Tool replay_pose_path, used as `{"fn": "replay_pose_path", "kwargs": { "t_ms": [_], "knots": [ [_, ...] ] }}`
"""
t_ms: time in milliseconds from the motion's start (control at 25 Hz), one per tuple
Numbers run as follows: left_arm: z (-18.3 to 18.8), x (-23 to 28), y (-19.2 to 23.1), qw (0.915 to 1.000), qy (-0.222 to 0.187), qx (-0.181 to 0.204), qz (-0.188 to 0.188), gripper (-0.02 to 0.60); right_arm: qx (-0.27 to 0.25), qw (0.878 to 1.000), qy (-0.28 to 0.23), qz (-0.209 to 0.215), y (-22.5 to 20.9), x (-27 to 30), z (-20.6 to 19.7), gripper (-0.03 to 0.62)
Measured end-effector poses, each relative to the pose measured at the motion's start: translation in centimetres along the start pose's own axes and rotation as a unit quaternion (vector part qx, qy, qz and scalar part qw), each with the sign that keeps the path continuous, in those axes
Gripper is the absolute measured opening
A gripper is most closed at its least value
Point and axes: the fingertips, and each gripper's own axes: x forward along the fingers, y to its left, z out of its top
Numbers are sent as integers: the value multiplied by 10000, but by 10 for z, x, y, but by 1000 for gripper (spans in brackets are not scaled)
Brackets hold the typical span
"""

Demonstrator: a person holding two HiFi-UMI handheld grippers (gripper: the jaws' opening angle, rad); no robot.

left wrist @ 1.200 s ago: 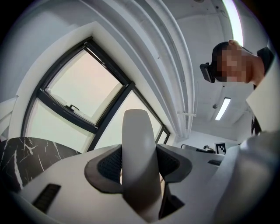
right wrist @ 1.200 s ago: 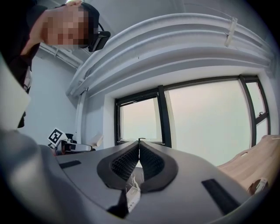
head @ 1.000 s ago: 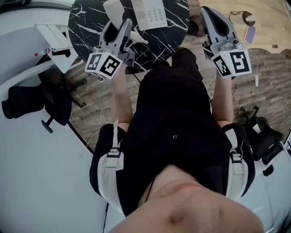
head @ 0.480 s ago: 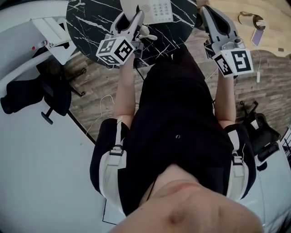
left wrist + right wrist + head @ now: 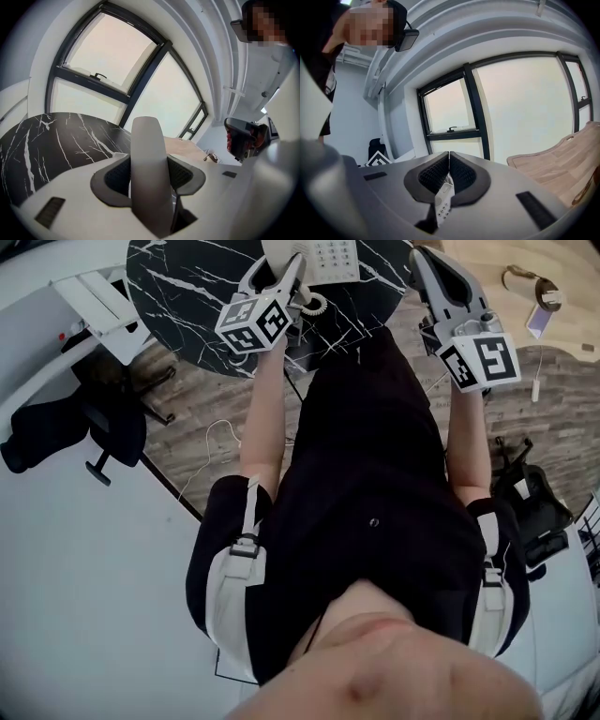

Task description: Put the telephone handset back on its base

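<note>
My left hand-held gripper (image 5: pixel 292 270) is closed on the pale grey plastic telephone handset (image 5: pixel 148 159). The handset stands upright between the ribbed black pads, and the jaws are spread wide to take its thickness. I hold it over the round black marble-patterned surface (image 5: pixel 187 277), just beside the white telephone base with its grey keypad (image 5: pixel 330 253). My right hand-held gripper (image 5: pixel 449 161) hangs off the surface's edge, jaws pressed together, and carries nothing I can name.

The handset is not yet on the base, and I think the last stretch carries most of the risk. The white coiled cord (image 5: pixel 315 304) lies curled right beside my left gripper. If I swing across it, the coil could end up under the handset, or tug at the base. The base sits at the very top of the head view, half cut off, so I judge the cradle poorly. If the handset comes down askew, it would rest crooked. The shell looks smooth, so letting go too high may let it slide off.
</note>
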Motion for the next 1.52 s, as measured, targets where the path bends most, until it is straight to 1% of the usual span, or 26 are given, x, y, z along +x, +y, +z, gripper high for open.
{"fn": "replay_pose_path", "kwargs": {
  "t_ms": [160, 360, 560, 800, 1000, 1360, 1520],
  "knots": [
    [-16, 19, 13, 9995, 245, 26, 181, 229, 32, 9997, 233, 37, -7, 13, -19, 31],
    [-37, 41, 33, 9974, 537, -68, 467, 230, 148, 9990, 411, 50, -13, 22, -32, 31],
    [-61, 58, 48, 9932, 874, -148, 758, 230, 198, 9982, 569, 61, -18, 26, -41, 31],
    [-72, 75, 64, 9878, 1059, -203, 1127, 230, 289, 9971, 700, 39, -28, 31, -49, 31],
    [-82, 86, 70, 9824, 1281, -181, 1351, 232, 367, 9963, 772, 39, -33, 33, -54, 31],
    [-83, 95, 74, 9773, 1344, 93, 1636, 238, 424, 9958, 815, 18, -41, 34, -58, 31],
    [-83, 96, 74, 9769, 1286, 169, 1696, 239, 452, 9955, 831, 1, -42, 33, -61, 31]
  ]
}}
